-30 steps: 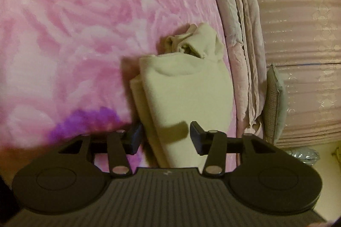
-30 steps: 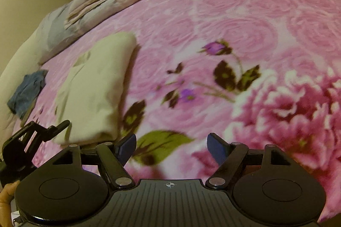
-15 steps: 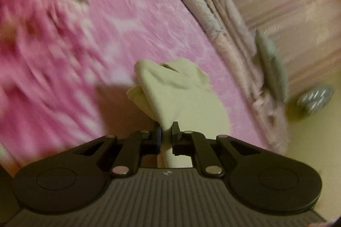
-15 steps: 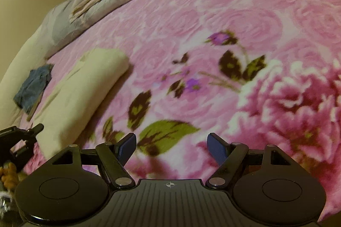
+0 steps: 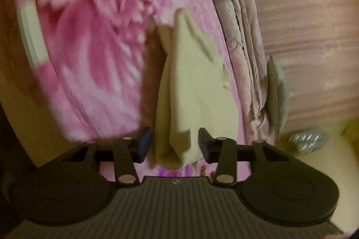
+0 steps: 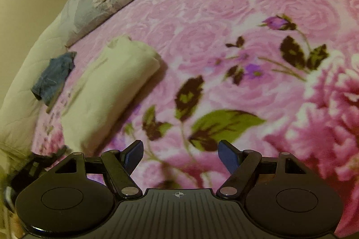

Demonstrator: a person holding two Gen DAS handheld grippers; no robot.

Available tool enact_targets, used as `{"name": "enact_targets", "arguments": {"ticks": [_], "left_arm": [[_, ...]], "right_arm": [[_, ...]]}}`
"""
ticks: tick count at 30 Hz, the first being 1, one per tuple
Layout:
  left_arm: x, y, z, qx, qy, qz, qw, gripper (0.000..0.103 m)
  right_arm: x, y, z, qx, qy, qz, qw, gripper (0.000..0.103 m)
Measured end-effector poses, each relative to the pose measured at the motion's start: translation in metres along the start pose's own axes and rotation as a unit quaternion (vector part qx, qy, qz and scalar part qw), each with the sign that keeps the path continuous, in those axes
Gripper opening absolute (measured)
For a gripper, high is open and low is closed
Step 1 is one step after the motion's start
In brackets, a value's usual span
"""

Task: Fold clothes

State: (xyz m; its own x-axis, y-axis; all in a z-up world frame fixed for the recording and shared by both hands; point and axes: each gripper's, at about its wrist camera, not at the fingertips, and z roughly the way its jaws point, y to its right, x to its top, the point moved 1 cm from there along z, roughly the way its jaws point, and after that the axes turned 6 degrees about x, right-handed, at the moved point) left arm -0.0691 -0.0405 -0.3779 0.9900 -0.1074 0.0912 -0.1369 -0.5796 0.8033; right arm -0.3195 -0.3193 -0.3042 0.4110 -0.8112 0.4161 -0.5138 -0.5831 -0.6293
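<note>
Your left hand-held gripper [image 5: 172,142] sat right at the near end of the cream garment [image 5: 193,81], and its jaws had just been opening. They stood a little apart, with the bundled end of the cloth between them. The fabric brushed the right pad, but there looked to be a sliver of gap at the left one, so I read that as a release, not a grip. The picture was blurred, so take that with some caution.

The garment itself lay on the pink floral bed cover [image 5: 89,59] as a long, narrow fold. It ran along the side of the bed where the bunched quilt [image 5: 244,48] was, close to that edge but apart from the quilt. From the right wrist view it looked like a tidy roll, with a small blue cloth [image 6: 53,77] just beyond it towards the bed's edge.

Your right hand-held gripper [image 6: 180,154] hung wide open over the middle of the bed and held nothing; only flowers and leaves showed between its fingers.

By my judgement, the lengthwise fold was done and you were letting go after straightening it. The next move probably called for a firm pinch on one short end, carried over to meet the other end without dragging the layers apart. The far end looked loose, so it might spill open.
</note>
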Motion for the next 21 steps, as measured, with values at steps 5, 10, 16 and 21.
{"name": "enact_targets", "arguments": {"ticks": [5,10,16,21], "left_arm": [[0.012,0.025,-0.008,0.019,0.005,0.095,0.9953,0.007],[0.052,0.038,-0.046,0.064,0.046,0.175,0.9814,0.007],[0.071,0.024,-0.044,0.061,0.021,0.148,0.9869,0.021],[0.066,0.014,-0.032,0.052,0.009,0.125,0.9907,0.011]], "right_arm": [[0.018,0.005,0.011,0.072,0.02,0.078,0.994,0.076],[0.036,0.007,0.039,0.125,0.01,0.135,0.983,0.076],[0.042,0.002,0.088,0.186,-0.009,0.178,0.966,0.076],[0.043,-0.009,0.108,0.174,0.003,0.15,0.973,0.042]]}}
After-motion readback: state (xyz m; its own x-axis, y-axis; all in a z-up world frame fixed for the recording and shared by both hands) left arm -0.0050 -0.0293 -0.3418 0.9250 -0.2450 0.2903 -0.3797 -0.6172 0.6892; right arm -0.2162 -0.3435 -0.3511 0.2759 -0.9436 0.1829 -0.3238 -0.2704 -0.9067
